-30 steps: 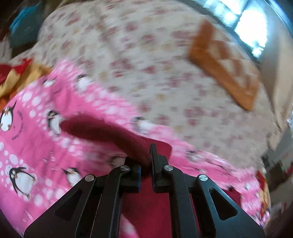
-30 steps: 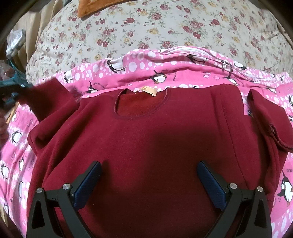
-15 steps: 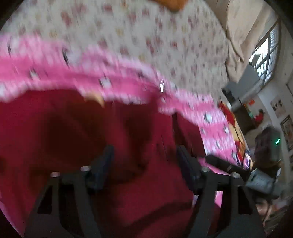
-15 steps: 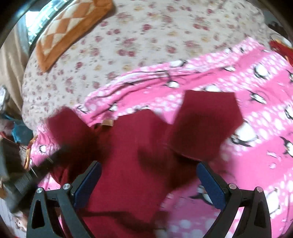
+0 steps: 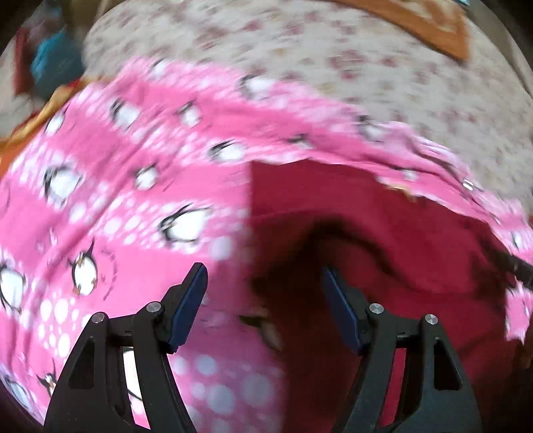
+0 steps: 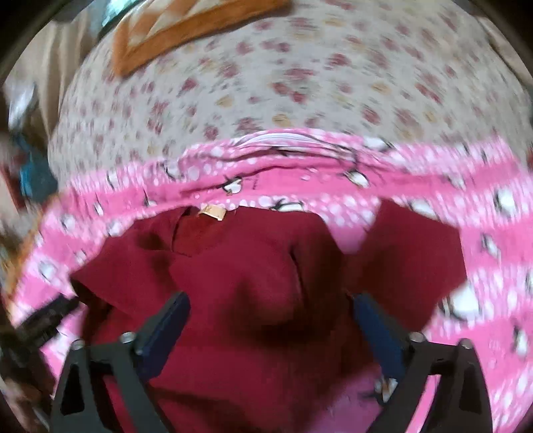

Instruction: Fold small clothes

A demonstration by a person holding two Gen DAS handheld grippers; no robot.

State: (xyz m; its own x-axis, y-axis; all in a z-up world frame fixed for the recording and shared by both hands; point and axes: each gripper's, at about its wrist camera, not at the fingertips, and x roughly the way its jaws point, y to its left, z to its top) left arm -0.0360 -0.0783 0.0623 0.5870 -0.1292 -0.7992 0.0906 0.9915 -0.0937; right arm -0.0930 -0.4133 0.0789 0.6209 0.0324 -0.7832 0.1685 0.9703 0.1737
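A small dark red sweater (image 6: 253,286) lies on a pink penguin-print blanket (image 6: 433,186), collar and tan label (image 6: 213,211) at the far side. Its left sleeve is folded in over the body; its right sleeve (image 6: 409,263) sticks out to the right. My right gripper (image 6: 269,313) is open and empty, low over the sweater's middle. In the left wrist view the sweater (image 5: 383,239) fills the right half, its left edge straight. My left gripper (image 5: 263,283) is open and empty over that edge. Both views are blurred.
The pink blanket (image 5: 116,200) lies on a floral bedspread (image 6: 299,73). An orange checked cushion (image 6: 186,26) sits at the far side, and shows in the left wrist view (image 5: 426,20). Blue and red cloth (image 5: 50,66) lies at the far left.
My left gripper let go of the left sleeve, which now lies folded over the body, and opened. Both grippers have swung about over the sweater; the right one stayed open.
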